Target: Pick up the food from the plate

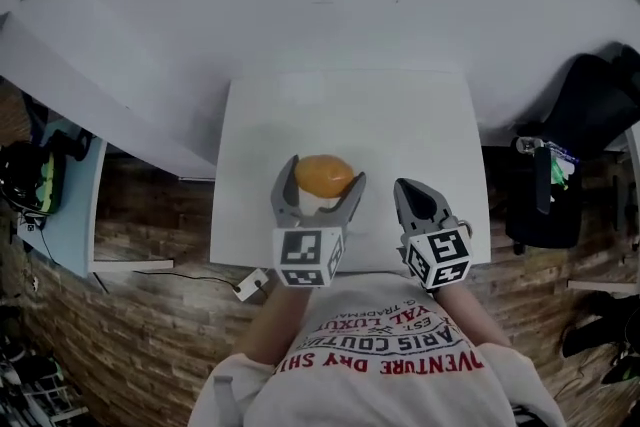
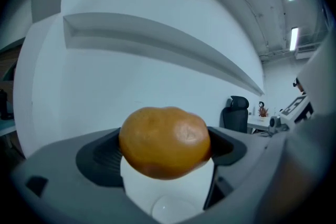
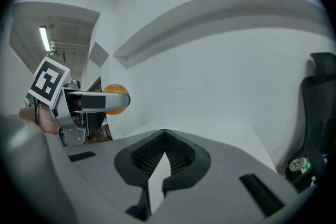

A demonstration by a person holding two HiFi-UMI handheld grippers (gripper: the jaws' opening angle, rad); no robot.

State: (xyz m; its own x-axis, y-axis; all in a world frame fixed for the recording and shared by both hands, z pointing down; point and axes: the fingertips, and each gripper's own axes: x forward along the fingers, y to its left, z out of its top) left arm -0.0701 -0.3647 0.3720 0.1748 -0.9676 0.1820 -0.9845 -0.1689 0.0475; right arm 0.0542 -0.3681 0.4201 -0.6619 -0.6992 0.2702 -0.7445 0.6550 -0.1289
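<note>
An orange, round piece of food [image 1: 323,175] [image 2: 165,141] sits between the jaws of my left gripper [image 1: 323,173] [image 2: 165,150], which is shut on it above the white table [image 1: 400,130]. In the right gripper view the food [image 3: 116,98] shows past the left gripper [image 3: 94,103], raised a little off the table top. A small white round shape [image 2: 169,208] shows below the food; I cannot tell whether it is the plate. My right gripper [image 1: 412,187] [image 3: 165,135] stands to the right of the left one, shut with nothing in it.
A black office chair [image 1: 590,115] [image 3: 321,113] and a dark bag [image 1: 540,205] stand right of the table. A light blue desk [image 1: 62,210] is at the left. A white plug and cable [image 1: 250,285] lie on the wooden floor. A white wall with a ledge [image 2: 157,42] is behind.
</note>
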